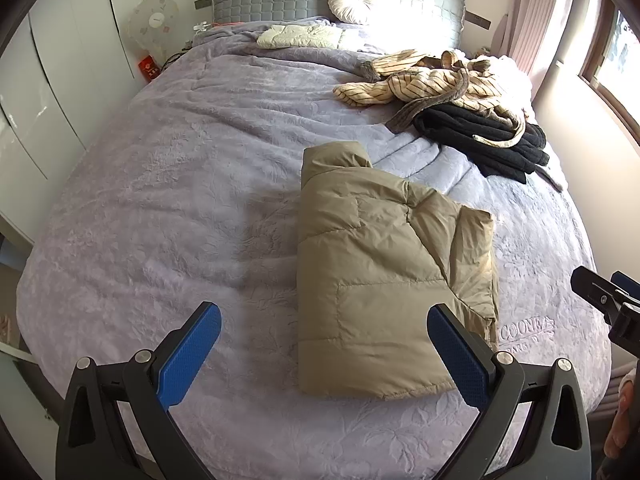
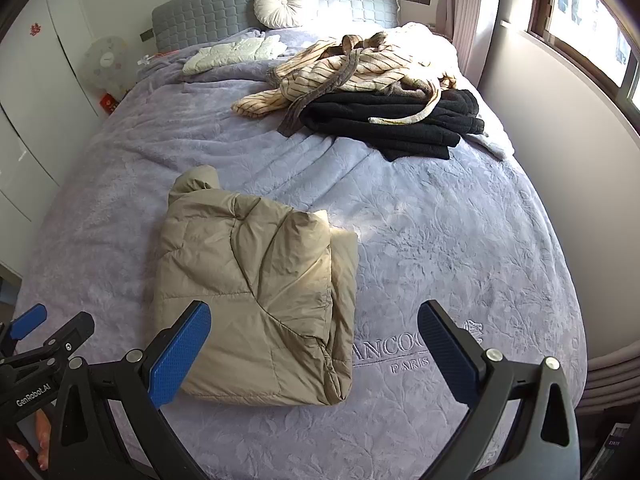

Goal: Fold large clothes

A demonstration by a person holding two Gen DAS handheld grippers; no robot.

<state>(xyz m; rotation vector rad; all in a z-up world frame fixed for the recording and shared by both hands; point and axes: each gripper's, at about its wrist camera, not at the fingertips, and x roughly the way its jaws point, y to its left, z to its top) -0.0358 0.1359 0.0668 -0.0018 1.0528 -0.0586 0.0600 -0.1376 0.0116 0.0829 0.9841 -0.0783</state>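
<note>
Left claw [image 1: 324, 344]: jaws spread wide, nothing between the blue pads, held above the near edge of the bed [image 1: 160, 200]. Right claw [image 2: 314, 340]: jaws equally wide apart, also empty, held above the same near edge; its tip also appears at the right edge of the left wrist view.

Tan padded jacket [image 1: 384, 280]: folded into a compact rectangular bundle, lying flat on the lavender bedspread, near side of the bed, roughly centred. Neither claw touches it. One rounded corner of the bundle projects toward the far side.

Far right on the bed: a folded black garment [image 2: 400, 124] with a striped cream robe [image 2: 352, 68] heaped loosely on top and behind it. A folded white quilted item [image 2: 232, 54] lies far left of that heap, near the grey headboard [image 2: 224, 8]. A round white cushion [image 2: 286, 2] leans against the headboard.
</note>
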